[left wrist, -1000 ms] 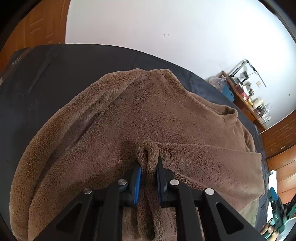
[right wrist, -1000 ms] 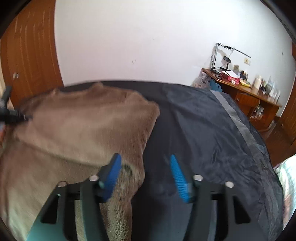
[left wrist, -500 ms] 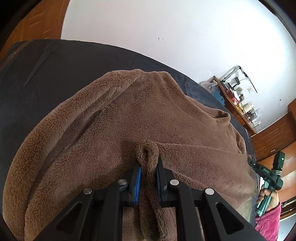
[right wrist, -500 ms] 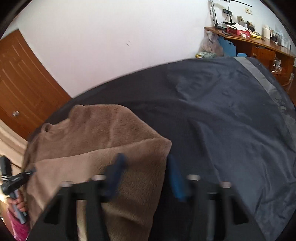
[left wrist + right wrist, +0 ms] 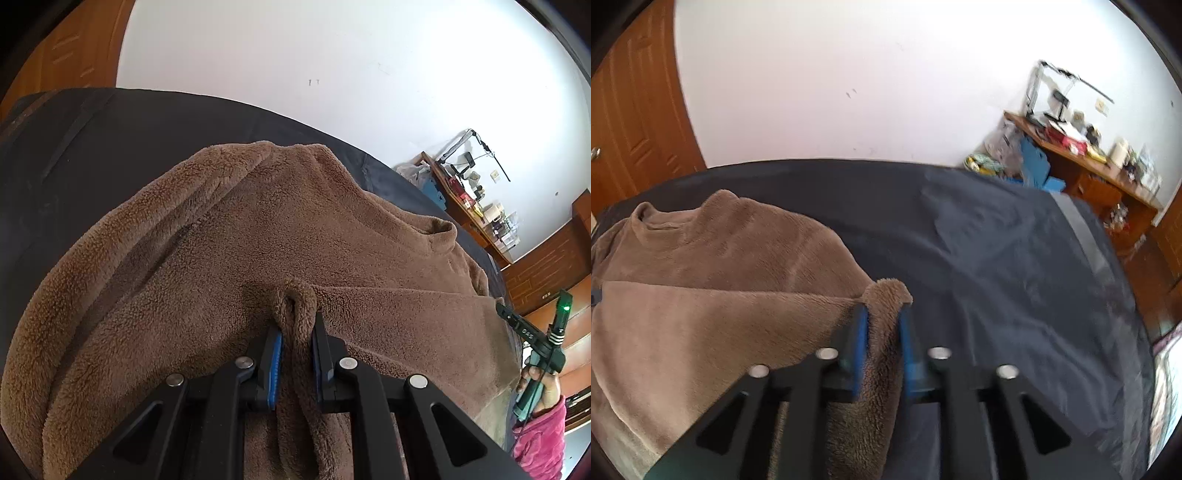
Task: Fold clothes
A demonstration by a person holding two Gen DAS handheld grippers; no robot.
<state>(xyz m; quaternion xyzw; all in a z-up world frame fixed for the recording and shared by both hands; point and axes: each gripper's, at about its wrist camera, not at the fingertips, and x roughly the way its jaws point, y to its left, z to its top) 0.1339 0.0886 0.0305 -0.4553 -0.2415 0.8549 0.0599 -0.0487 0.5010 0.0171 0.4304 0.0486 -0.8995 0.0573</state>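
A brown fleece sweater lies on a dark bed cover, its lower part folded up over the body, collar at the far right. My left gripper is shut on a pinched fold of the sweater's folded edge. In the right wrist view the sweater lies at the left with its collar far left. My right gripper is shut on the right corner of the folded edge. The right gripper also shows at the far right of the left wrist view, held by a hand in a pink sleeve.
The dark bed cover stretches to the right of the sweater. A wooden desk with clutter and a lamp stands by the white wall at the back right. A wooden door is at the left.
My right gripper was open over the bed beside the sweater; it has moved onto the folded edge's right corner and shut on it. My left gripper kept its hold.
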